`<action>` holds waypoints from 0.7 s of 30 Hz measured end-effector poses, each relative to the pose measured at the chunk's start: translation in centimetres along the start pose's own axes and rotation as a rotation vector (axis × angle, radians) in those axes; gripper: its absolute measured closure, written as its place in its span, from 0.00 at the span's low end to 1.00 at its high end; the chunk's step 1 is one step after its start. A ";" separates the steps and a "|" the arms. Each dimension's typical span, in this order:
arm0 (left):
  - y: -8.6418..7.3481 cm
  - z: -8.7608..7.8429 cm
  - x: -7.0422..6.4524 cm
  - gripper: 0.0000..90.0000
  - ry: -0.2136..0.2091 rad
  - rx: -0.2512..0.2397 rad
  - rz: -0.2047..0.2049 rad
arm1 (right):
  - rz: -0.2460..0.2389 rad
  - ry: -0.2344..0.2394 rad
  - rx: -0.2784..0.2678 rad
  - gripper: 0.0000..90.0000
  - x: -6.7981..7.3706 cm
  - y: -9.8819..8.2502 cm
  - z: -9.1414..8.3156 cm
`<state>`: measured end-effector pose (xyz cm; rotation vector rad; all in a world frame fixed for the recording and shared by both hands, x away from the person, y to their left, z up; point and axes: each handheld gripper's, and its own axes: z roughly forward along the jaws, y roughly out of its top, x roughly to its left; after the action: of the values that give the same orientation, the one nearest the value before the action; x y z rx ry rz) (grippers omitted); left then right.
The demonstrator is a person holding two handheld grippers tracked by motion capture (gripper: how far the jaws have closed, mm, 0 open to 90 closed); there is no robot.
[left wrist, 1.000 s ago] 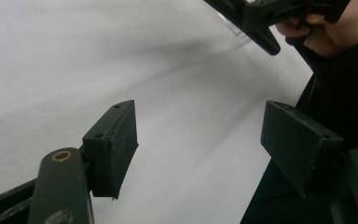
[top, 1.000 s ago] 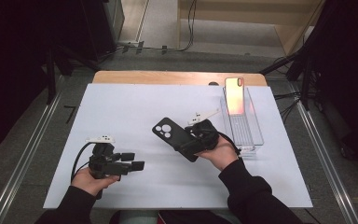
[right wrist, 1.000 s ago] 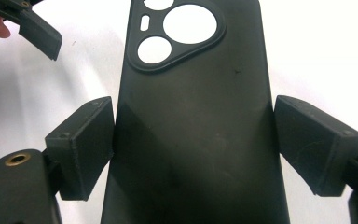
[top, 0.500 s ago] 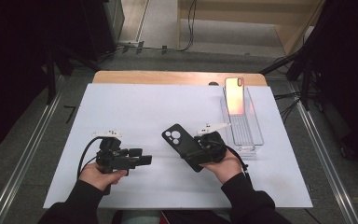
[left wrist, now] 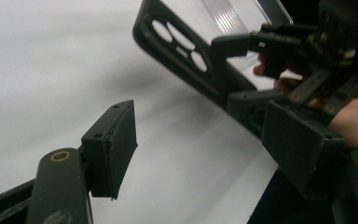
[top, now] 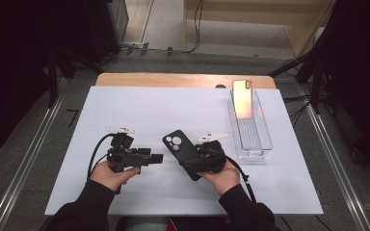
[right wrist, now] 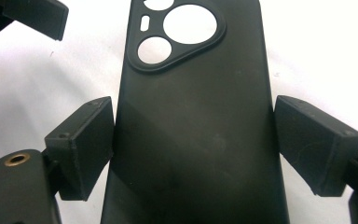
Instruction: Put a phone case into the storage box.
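Note:
A black phone case (top: 177, 144) with a triangular camera cutout is held a little above the white mat. My right gripper (top: 195, 162) is shut on it across its width. In the right gripper view both pads of that gripper (right wrist: 193, 107) press on the long edges of the case (right wrist: 191, 154). My left gripper (top: 158, 158) points right, toward the case's near end, a short gap away. Its jaws have just been opening, and in the left gripper view this gripper (left wrist: 198, 126) stands wide with nothing between its pads. The case (left wrist: 182, 51) lies just beyond them.
A clear plastic tray (top: 257, 142) sits at the right of the white mat (top: 149, 106). A phone with a shiny orange-pink back (top: 242, 96) leans at the tray's far end. The wooden table edge (top: 173, 79) runs behind the mat. Dark floor and metal rails flank the table.
The right hand has drawn the case nearer to the person. The left gripper has moved right and a little farther away, closing on the case.

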<state>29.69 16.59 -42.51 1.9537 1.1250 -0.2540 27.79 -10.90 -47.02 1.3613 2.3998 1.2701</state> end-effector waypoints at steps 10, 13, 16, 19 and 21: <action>1.9 0.6 0.5 0.30 0.014 -0.045 -0.028 | 0.055 -0.002 -0.057 0.15 0.7 -0.1 0.7; 2.5 0.7 0.5 0.30 0.017 -0.049 -0.041 | 0.064 0.010 -0.083 0.15 0.8 -0.2 0.7; 3.0 0.9 0.3 0.30 0.021 -0.051 -0.051 | 0.087 0.017 -0.109 0.15 0.8 -0.3 0.6; 3.5 1.1 0.3 0.30 0.027 -0.051 -0.053 | 0.117 0.019 -0.134 0.15 0.7 -0.3 0.5; 3.7 1.3 0.2 0.30 0.030 -0.058 -0.062 | 0.125 0.016 -0.148 0.15 0.8 -0.3 0.5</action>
<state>33.02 14.84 -41.27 1.8794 1.2008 -0.2228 27.30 -10.06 -47.35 1.4817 2.2107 1.4623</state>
